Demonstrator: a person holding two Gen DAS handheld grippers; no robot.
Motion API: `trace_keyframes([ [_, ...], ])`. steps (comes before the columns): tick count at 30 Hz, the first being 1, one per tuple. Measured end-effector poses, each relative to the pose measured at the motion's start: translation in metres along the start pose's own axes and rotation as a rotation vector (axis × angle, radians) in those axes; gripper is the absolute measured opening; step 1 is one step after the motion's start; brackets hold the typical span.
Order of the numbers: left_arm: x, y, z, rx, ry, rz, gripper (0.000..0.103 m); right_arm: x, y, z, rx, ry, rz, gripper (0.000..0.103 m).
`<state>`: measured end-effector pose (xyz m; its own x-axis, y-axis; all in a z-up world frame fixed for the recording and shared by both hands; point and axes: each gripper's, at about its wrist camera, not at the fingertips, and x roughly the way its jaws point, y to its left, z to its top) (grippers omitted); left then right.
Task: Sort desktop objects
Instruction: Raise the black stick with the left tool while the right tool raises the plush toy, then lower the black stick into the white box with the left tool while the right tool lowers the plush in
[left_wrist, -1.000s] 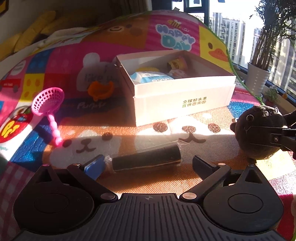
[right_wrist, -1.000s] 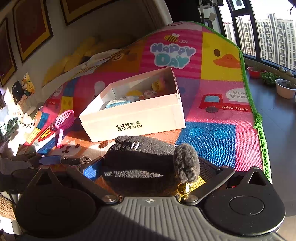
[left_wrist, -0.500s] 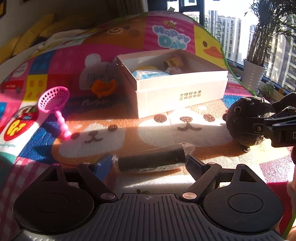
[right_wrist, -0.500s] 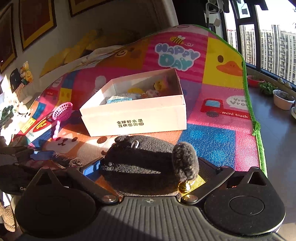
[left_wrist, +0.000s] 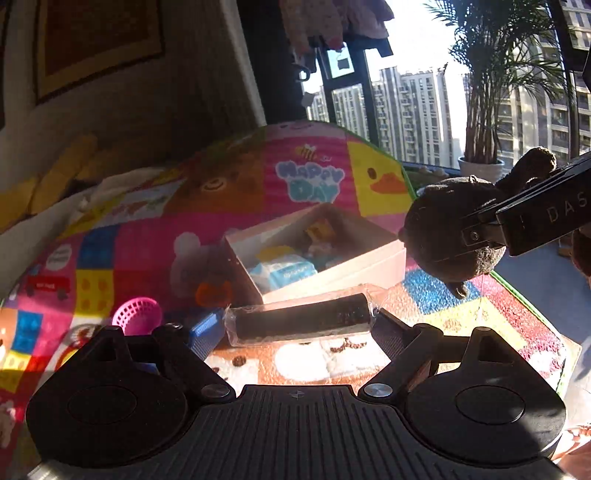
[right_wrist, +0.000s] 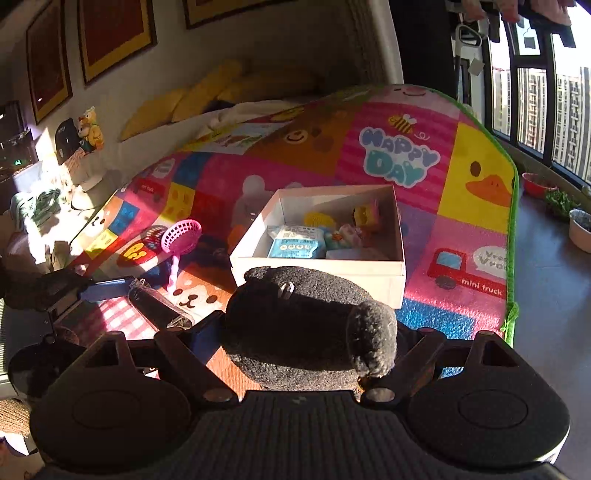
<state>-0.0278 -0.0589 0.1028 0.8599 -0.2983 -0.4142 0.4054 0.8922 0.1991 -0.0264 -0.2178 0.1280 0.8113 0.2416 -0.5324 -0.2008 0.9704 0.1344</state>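
My left gripper (left_wrist: 297, 326) clamped a dark plastic-wrapped roll (left_wrist: 301, 322) crosswise at the centre of its frame, lifted above the play mat (left_wrist: 155, 243). My right gripper (right_wrist: 308, 338) gripped a black plush toy (right_wrist: 295, 317) at lower centre, just before the open white box (right_wrist: 317, 267) holding a blue packet (right_wrist: 295, 243). A pink scoop (right_wrist: 181, 236) lay at centre left.

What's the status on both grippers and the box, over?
Left gripper shut on wrapped black roll, lifted. Right gripper shut on black plush toy. White box open ahead, path unobstructed.
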Motion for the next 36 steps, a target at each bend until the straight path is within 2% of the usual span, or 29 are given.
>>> trace_keyframes([
  [3, -0.012, -0.003, 0.028, 0.041, -0.106, 0.023, 0.09, -0.035, 0.004, 0.031, -0.026, -0.128, -0.014, 0.087],
  [6, -0.011, -0.003, 0.05, 0.066, -0.17, 0.044, 0.09, -0.058, 0.003, 0.059, -0.02, -0.224, -0.025, 0.087],
  [8, 0.001, -0.001, 0.06, 0.061, -0.18, 0.049, 0.09, -0.061, -0.003, 0.077, -0.006, -0.255, -0.027, 0.087],
  [11, 0.028, 0.003, 0.071, 0.052, -0.174, 0.047, 0.09, -0.048, -0.014, 0.099, 0.013, -0.25, -0.04, 0.087],
  [16, 0.101, 0.013, 0.076, 0.022, -0.182, 0.022, 0.093, 0.019, -0.036, 0.133, 0.062, -0.16, -0.055, 0.087],
  [17, 0.117, 0.017, 0.073, 0.002, -0.177, 0.013, 0.098, 0.034, -0.039, 0.137, 0.064, -0.142, -0.054, 0.087],
  [20, 0.147, 0.034, 0.057, -0.089, -0.086, -0.019, 0.099, 0.093, -0.048, 0.145, 0.093, -0.065, -0.051, 0.087],
  [22, 0.148, 0.046, 0.039, -0.137, -0.048, -0.038, 0.101, 0.127, -0.054, 0.145, 0.12, -0.009, -0.054, 0.087],
  [28, 0.131, 0.076, -0.009, -0.226, 0.036, -0.012, 0.103, 0.201, -0.059, 0.133, 0.149, 0.117, -0.05, 0.087],
  [34, 0.123, 0.09, -0.031, -0.291, 0.045, -0.004, 0.103, 0.253, -0.036, 0.141, 0.151, 0.173, 0.055, 0.087],
  [36, 0.123, 0.093, -0.038, -0.324, 0.056, -0.015, 0.103, 0.279, -0.026, 0.143, 0.134, 0.245, 0.066, 0.087],
])
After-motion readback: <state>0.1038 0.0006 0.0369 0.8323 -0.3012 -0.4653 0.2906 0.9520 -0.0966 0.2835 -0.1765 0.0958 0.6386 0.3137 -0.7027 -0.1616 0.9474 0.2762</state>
